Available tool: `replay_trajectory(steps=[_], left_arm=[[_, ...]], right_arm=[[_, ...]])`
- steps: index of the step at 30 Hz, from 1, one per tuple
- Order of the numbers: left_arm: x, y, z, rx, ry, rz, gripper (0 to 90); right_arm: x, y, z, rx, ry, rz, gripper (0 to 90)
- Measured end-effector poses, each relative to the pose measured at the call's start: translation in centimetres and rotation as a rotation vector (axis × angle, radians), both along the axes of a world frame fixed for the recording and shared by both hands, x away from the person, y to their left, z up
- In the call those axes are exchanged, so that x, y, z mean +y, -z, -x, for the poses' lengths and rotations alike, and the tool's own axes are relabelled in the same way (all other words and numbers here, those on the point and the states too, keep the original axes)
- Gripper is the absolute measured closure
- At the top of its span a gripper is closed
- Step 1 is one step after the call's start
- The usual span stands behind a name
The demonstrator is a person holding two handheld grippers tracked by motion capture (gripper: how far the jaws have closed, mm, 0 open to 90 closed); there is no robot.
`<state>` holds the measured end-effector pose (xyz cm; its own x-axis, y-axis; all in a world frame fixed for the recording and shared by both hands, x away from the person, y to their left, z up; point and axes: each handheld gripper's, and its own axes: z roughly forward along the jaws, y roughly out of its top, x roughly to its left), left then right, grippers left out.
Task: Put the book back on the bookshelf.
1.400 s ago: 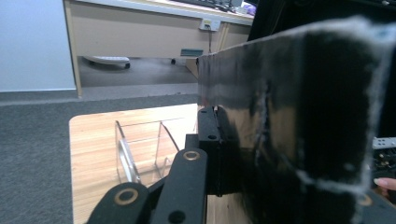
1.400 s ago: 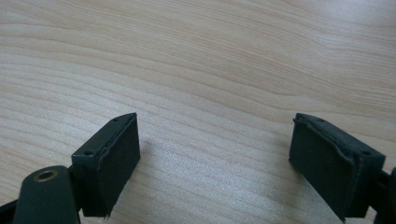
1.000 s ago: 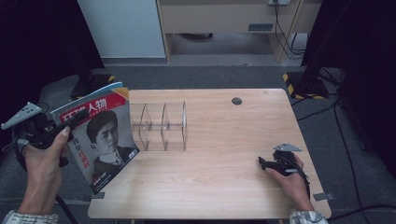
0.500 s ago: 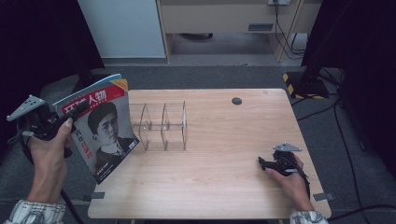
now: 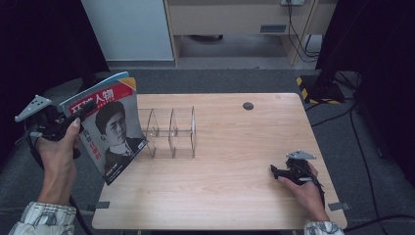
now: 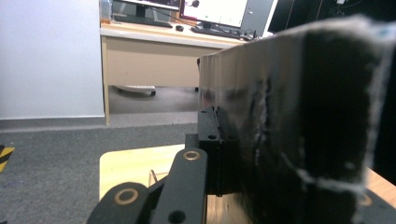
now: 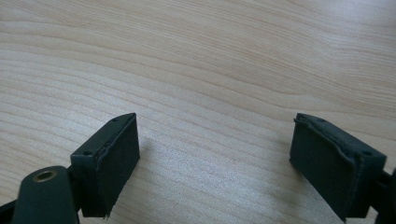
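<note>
Your left gripper (image 5: pixel 73 117) has its fingers (image 6: pixel 210 149) clamped tight on the magazine's upper edge, and the magazine (image 5: pixel 108 127) hangs from that pinch, cover facing up toward the high camera, long axis running down and toward you, its lower corner at the near left part of the table (image 5: pixel 225 196). The clear wire rack (image 5: pixel 171 132) stands just to the right of the magazine, its slots lined up across the table, so the move I'd expect turns on swinging that spine rightward into the nearest slot. Your left hand is plainly the nearer one. Your right gripper (image 5: pixel 288 171) rests on the wood well apart at the near right, fingers (image 7: pixel 109 161) spread wide with nothing between them. Pale wood tabletop, a small dark disc (image 5: pixel 248 105) toward the far edge; grey carpet and a desk behind.
</note>
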<state>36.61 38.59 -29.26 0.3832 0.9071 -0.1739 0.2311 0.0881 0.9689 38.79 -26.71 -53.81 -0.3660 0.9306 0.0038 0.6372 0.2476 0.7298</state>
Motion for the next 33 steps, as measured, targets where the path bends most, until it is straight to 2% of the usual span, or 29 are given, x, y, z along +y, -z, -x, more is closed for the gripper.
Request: replay_trajectory(steps=[6, 12, 20, 24, 33], left_arm=[[-0.3, 0.4, -0.5, 0.002, -0.011, -0.002, 86.5], [-0.5, 0.4, -0.9, -0.016, -0.006, -0.002, 86.6], [-0.6, 0.7, -1.7, -0.025, -0.028, -0.005, 86.6], [-0.5, 1.1, -2.1, -0.027, -0.041, -0.007, 86.6], [-1.1, 2.5, -3.0, -0.060, -0.065, -0.018, 86.6]], right_arm=[[0.0, 0.0, 0.0, 0.001, 0.002, -0.001, 15.6], [0.0, 0.0, 0.0, 0.002, 0.002, -0.002, 15.5], [0.0, 0.0, 0.0, 0.002, 0.002, -0.001, 15.5], [0.0, 0.0, 0.0, 0.002, 0.002, -0.001, 15.5], [0.0, 0.0, 0.1, 0.001, 0.002, -0.001, 15.6]])
